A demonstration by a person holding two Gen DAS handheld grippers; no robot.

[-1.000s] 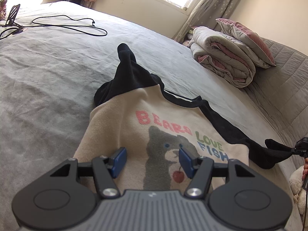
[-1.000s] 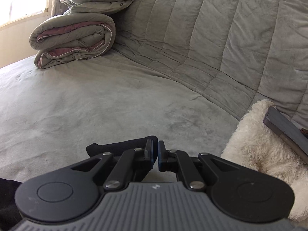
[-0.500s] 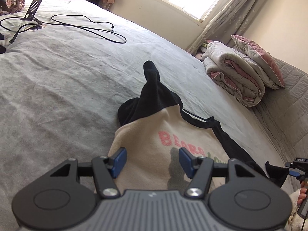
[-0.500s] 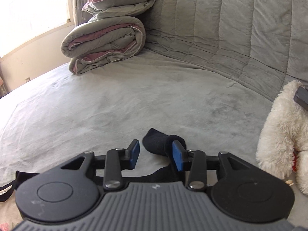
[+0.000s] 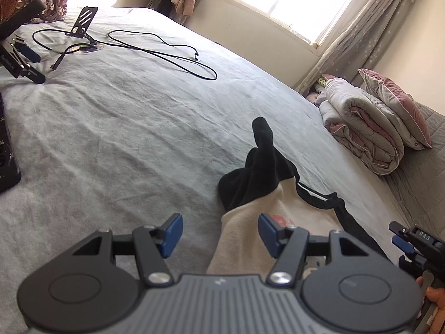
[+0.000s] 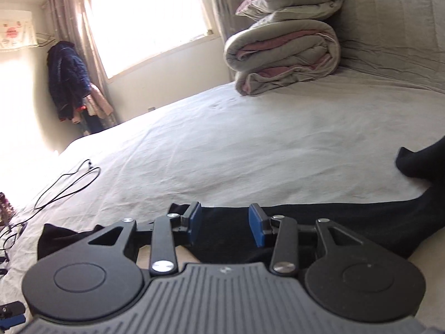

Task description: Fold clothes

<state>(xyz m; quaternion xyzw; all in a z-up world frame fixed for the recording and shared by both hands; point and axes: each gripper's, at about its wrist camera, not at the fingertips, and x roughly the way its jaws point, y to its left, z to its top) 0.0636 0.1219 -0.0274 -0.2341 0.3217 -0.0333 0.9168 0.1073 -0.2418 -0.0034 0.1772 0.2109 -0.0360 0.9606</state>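
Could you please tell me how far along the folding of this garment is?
Early. The beige sweatshirt with black sleeves is spread on the grey bedspread. Both the left gripper and right gripper hover open, holding nothing. Both black sleeves lie outstretched; every fold remains.

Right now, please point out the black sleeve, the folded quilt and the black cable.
black sleeve [image 5: 262, 139], left wrist view, near its cuff.
folded quilt [image 6: 286, 55], right wrist view, its rolled front.
black cable [image 5: 167, 54], left wrist view, mid-loop.
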